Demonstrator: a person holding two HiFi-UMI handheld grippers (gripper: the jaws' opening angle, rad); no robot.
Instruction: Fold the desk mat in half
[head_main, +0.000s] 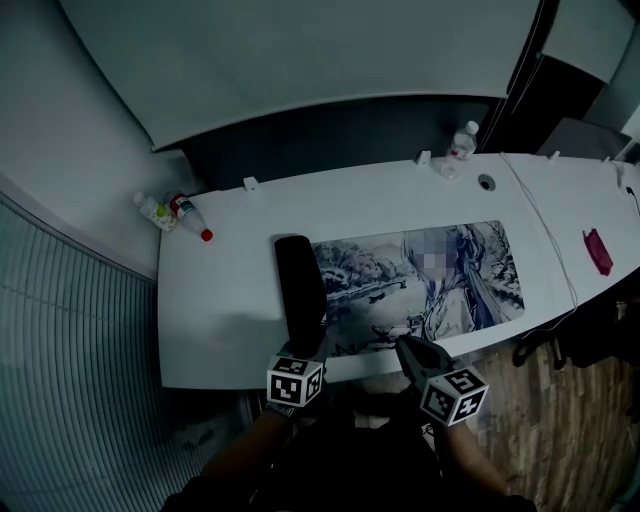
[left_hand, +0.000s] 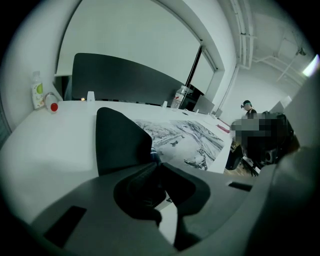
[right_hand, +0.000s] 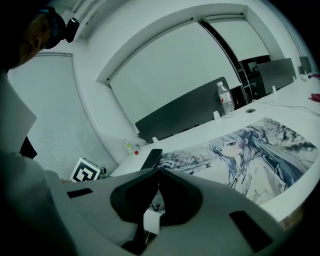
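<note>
The desk mat (head_main: 420, 275) with a printed drawing lies flat on the white desk (head_main: 220, 320). Its left end is turned over, showing a black underside flap (head_main: 298, 280). My left gripper (head_main: 312, 345) is at the desk's near edge, shut on the flap's near corner. In the left gripper view the black flap (left_hand: 120, 142) runs down into the closed jaws of the left gripper (left_hand: 155, 162). My right gripper (head_main: 403, 345) is shut, its tips at the mat's near edge around the middle. In the right gripper view the right gripper (right_hand: 159, 171) has touching tips over the mat (right_hand: 250, 160); a hold does not show.
Two small bottles (head_main: 157, 212) (head_main: 190, 218) stand at the desk's far left corner. A water bottle (head_main: 462, 142) stands at the back. A white cable (head_main: 545, 225) and a red object (head_main: 597, 250) lie right of the mat. A dark chair (head_main: 590, 330) is at the right.
</note>
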